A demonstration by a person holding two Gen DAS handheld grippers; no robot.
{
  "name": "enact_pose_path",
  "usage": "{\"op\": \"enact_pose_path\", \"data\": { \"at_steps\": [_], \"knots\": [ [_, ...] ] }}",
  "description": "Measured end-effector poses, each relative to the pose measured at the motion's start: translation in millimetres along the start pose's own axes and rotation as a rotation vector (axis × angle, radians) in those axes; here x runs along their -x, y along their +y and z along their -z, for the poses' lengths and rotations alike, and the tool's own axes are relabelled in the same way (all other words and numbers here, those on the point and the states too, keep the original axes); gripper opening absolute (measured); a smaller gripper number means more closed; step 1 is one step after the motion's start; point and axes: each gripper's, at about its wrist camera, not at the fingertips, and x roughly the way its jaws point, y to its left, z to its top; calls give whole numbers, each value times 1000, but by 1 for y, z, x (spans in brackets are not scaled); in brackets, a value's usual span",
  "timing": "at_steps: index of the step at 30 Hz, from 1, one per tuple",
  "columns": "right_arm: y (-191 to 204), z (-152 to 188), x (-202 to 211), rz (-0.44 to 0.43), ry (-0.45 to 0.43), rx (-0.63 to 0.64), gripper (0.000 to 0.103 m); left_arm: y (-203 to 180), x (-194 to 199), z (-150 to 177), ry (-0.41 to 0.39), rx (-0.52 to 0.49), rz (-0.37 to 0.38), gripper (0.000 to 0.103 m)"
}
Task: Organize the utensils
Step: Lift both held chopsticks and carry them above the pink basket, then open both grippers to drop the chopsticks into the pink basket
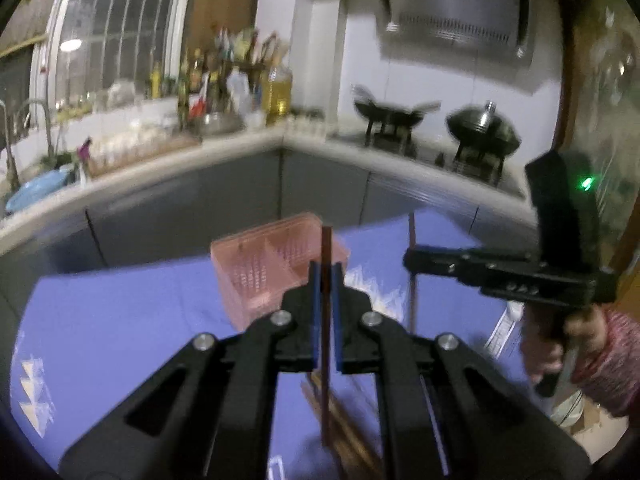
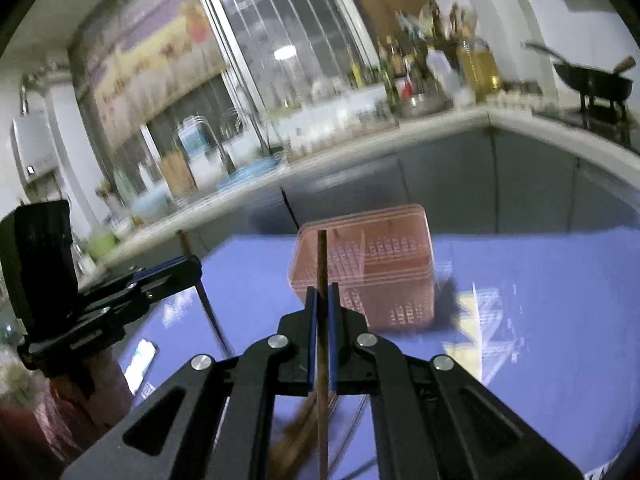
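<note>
Indoor light, dim-cool, both views. Ceiling lamp reflection (image 2: 285, 53) glares in window glass (image 2: 280, 32). Heavy motion blur over countertop clutter (image 1: 168, 120); pink basket (image 2: 372, 264) below it smeared. Strong fisheye bend, black vignette corners. Green LED glow (image 1: 586, 182) right of basket, left view.

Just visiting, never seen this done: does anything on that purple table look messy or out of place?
Only the loose chopsticks, heaped and crossed on the purple tablecloth, not in the pink basket. It stands upright, apparently empty. Each gripper's jaws pinch one chopstick. The blur hides finer detail.
</note>
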Motion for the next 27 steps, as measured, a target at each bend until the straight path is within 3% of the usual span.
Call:
{"op": "enact_pose_path", "data": {
  "at_steps": [6, 9, 13, 18, 24, 26, 27],
  "knots": [
    [13, -75, 2, -71, -92, -10, 5, 8, 15, -70, -117, 3, 0, 5],
    [19, -114, -5, -53, -161, 23, 5, 15, 10, -100, -165, -5, -58, 5],
    [15, -141, -29, -15, -225, 36, 5, 29, -18, -123, -164, 9, -111, 5],
    [3, -132, -73, 45, -215, 73, 5, 41, -54, -117, -122, 7, -155, 5],
    [-23, -94, -106, 58, -148, 3, 6, 50, -95, -76, 15, 27, -182, 5],
    [-33, -81, -112, 40, -112, -58, 9, 52, -104, -60, 61, 41, -193, 16],
    [-36, -77, -112, 30, -103, -84, 11, 52, -104, -53, 67, 53, -194, 28]
  ]
}}
